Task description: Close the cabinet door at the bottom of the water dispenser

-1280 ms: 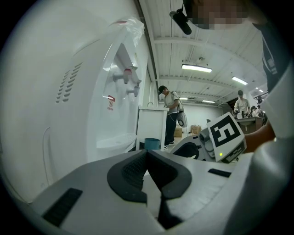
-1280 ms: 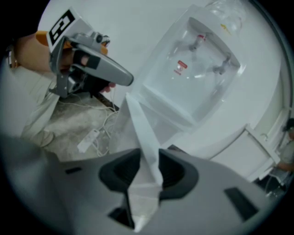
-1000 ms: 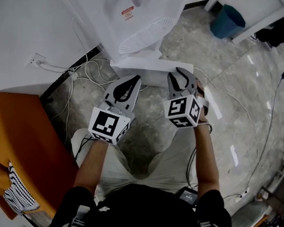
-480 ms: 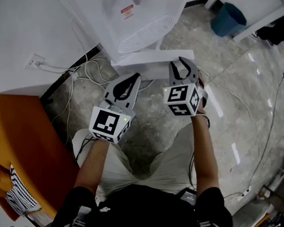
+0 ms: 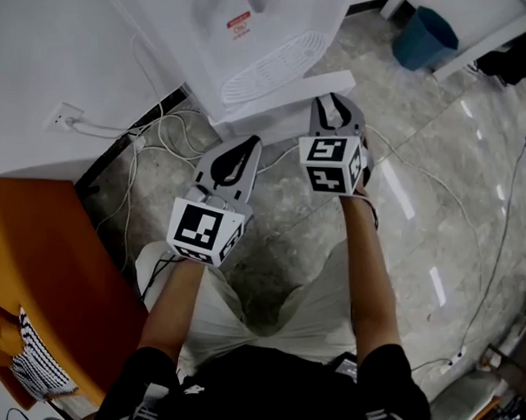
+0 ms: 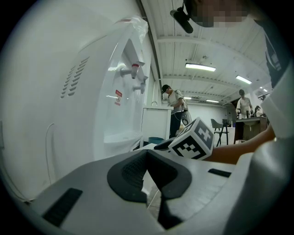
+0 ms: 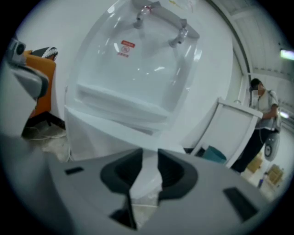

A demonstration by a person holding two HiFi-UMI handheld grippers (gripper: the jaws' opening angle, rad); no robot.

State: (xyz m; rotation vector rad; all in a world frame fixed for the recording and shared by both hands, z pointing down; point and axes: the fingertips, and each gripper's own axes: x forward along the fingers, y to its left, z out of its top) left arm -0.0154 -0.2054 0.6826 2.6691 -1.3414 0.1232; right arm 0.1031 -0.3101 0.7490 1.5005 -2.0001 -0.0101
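Right gripper view: door (image 7: pixel 146 176) edge pinched by right gripper (image 5: pixel 336 102), jaws just closed in; left gripper (image 6: pixel 146 153) jaws pressed together, empty. Door to be swung steadily until flush with dispenser (image 7: pixel 138 59).

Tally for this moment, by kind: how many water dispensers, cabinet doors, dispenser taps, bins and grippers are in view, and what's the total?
water dispenser: 1
cabinet door: 1
taps: 2
blue bin: 1
grippers: 2, left gripper and right gripper, whose jaws have just been closing with the cabinet door's edge between them
Total: 7
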